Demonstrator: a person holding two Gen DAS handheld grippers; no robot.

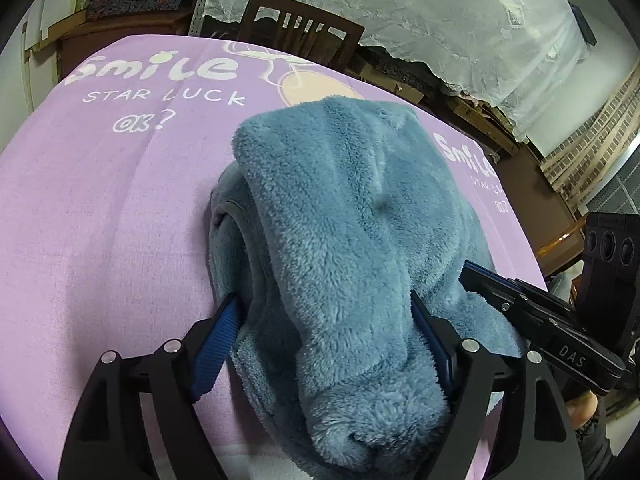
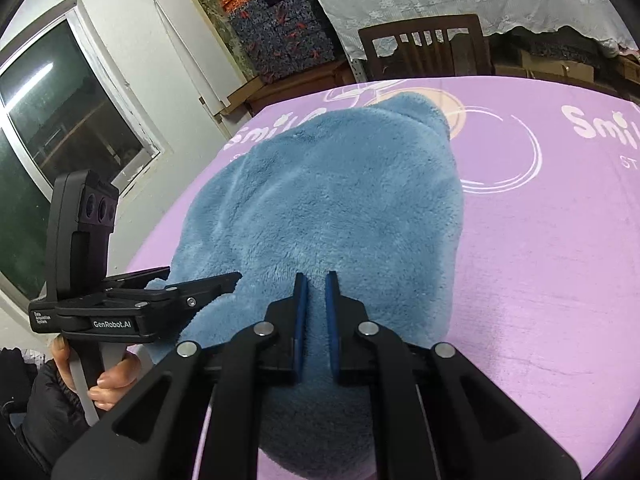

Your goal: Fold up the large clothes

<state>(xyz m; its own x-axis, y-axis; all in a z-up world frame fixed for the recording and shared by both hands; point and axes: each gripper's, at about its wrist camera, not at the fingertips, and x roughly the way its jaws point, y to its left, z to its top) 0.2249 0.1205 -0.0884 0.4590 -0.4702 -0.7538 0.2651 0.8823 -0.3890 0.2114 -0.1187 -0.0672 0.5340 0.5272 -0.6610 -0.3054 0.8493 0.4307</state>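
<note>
A blue fleece garment (image 1: 344,216) lies bunched on the purple printed tablecloth (image 1: 100,208). My left gripper (image 1: 324,316) has its jaws spread wide, with a thick fold of the fleece between the blue pads (image 1: 218,340); whether they press on it is unclear. My right gripper (image 2: 316,292) is nearly shut, its pads pinching a thin ridge of the same garment (image 2: 332,200) near its front edge. Each gripper shows in the other's view: the right one (image 1: 516,304) at the garment's right side, the left one (image 2: 168,292) at its left side.
A dark wooden chair (image 1: 296,28) stands behind the table's far edge. Lace curtain (image 1: 440,16), stacked patterned boxes (image 2: 280,36) and cardboard boxes line the back. A window (image 2: 60,128) is on the left wall. Purple tablecloth (image 2: 540,260) extends right of the garment.
</note>
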